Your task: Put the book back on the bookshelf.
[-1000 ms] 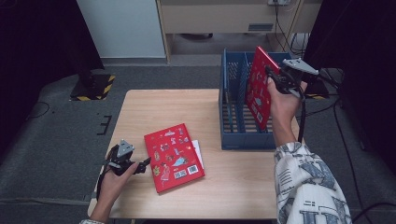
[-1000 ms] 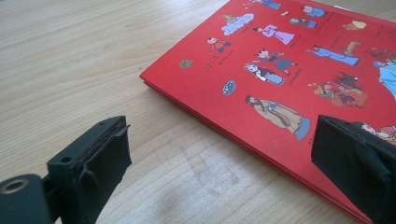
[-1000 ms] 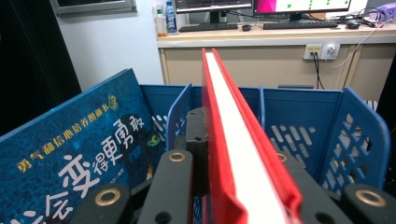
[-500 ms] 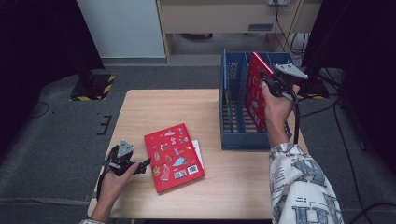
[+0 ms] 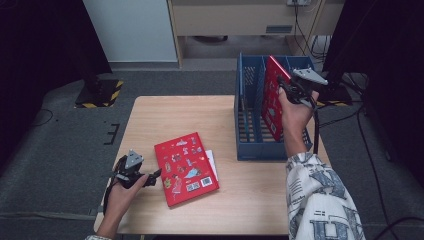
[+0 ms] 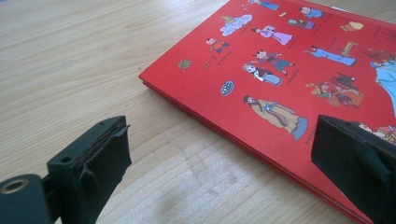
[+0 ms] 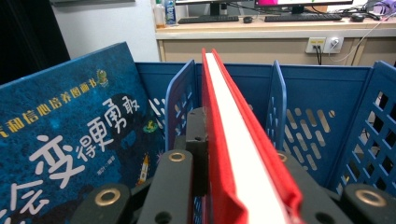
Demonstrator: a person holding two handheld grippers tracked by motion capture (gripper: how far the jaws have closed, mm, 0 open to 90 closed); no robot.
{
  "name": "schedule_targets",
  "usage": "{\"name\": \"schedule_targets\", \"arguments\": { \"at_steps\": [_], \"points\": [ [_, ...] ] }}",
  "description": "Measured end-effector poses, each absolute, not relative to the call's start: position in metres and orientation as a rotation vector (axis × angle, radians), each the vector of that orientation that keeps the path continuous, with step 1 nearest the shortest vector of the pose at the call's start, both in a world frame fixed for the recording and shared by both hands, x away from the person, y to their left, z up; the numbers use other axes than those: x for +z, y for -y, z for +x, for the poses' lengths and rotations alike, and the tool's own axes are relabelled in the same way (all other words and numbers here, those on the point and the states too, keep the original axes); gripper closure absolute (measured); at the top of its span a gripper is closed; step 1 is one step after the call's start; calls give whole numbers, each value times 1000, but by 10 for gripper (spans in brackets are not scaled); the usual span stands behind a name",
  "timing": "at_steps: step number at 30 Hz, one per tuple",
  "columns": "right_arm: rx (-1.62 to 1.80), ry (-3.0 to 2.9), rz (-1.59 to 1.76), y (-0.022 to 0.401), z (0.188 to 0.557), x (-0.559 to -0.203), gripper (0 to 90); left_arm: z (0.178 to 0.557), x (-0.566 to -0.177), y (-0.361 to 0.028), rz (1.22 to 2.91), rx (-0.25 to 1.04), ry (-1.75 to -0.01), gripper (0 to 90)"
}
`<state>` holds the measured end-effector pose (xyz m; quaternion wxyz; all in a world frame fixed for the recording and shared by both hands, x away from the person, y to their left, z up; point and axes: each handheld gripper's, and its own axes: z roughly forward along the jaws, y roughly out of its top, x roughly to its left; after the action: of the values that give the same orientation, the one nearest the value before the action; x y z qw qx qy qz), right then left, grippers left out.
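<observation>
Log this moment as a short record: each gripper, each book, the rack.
right gripper: shut on the upright red book, holding it over the blue rack
left gripper: open, low over the table, beside the flat red book
flat red book: lies on the table, cover up, not gripped
blue book: stands in the rack, one slot over from the upright red book

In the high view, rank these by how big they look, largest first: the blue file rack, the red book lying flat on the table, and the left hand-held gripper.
1. Blue file rack, the largest.
2. Red book lying flat on the table.
3. Left hand-held gripper, clearly the smallest.
The rack stands farther from the camera yet looks biggest, so the order is safe.
</observation>
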<state>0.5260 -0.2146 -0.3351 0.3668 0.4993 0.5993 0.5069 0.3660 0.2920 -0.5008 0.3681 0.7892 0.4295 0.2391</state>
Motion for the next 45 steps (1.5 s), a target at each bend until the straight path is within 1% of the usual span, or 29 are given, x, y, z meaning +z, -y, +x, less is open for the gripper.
{"name": "schedule_targets", "arguments": {
  "at_steps": [35, 45],
  "points": [
    [1286, -1537, 1318, 208, 532, -373, 798, 366, -501, -292, 2026, 620, -1104, 37],
    [1285, -1553, 1316, 209, 520, -377, 791, 365, -500, -291, 2033, 624, -1098, 38]
  ]
}}
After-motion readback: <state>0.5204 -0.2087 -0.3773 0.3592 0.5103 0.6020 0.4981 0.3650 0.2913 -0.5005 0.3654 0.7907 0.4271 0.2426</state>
